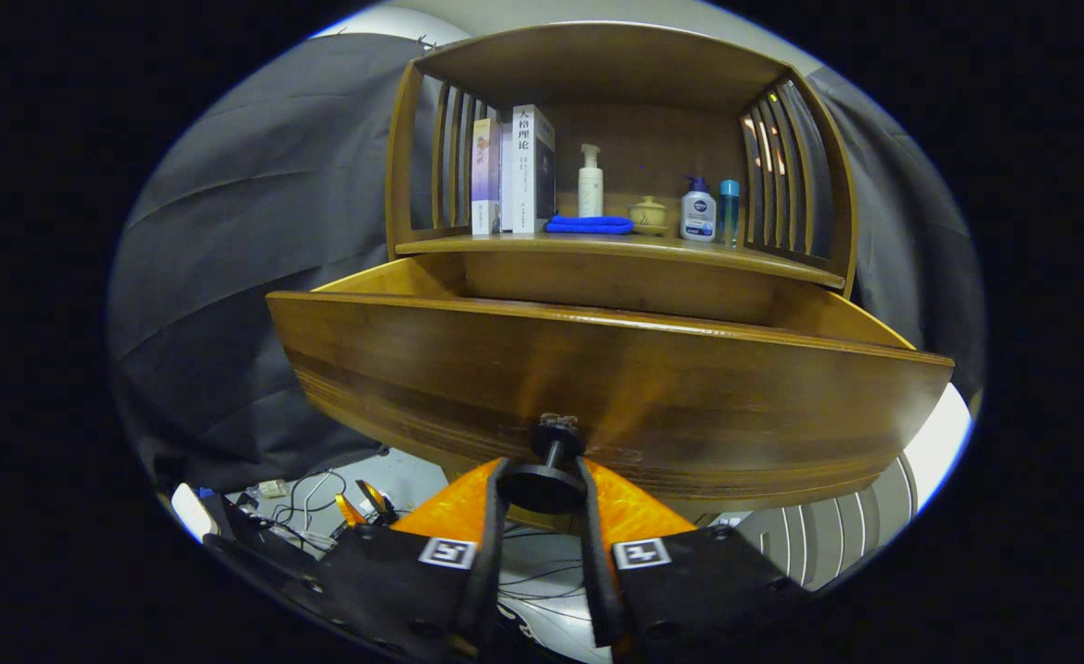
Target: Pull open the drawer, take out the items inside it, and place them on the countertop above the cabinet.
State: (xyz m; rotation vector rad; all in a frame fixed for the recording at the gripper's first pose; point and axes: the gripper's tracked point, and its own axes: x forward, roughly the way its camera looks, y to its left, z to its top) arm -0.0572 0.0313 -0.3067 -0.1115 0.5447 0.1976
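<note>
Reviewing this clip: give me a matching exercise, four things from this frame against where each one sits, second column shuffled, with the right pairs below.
Things:
1. drawer knob
2. blue cloth
3. books
4. blue-capped bottle

Places:
A. upright at the countertop's end beside the left slats
B. between the fingers of the tool
C. folded flat in front of the white pump bottle
D. at the countertop's end beside the right slats

Pairs: 1-B, 2-C, 3-A, 4-D
</note>
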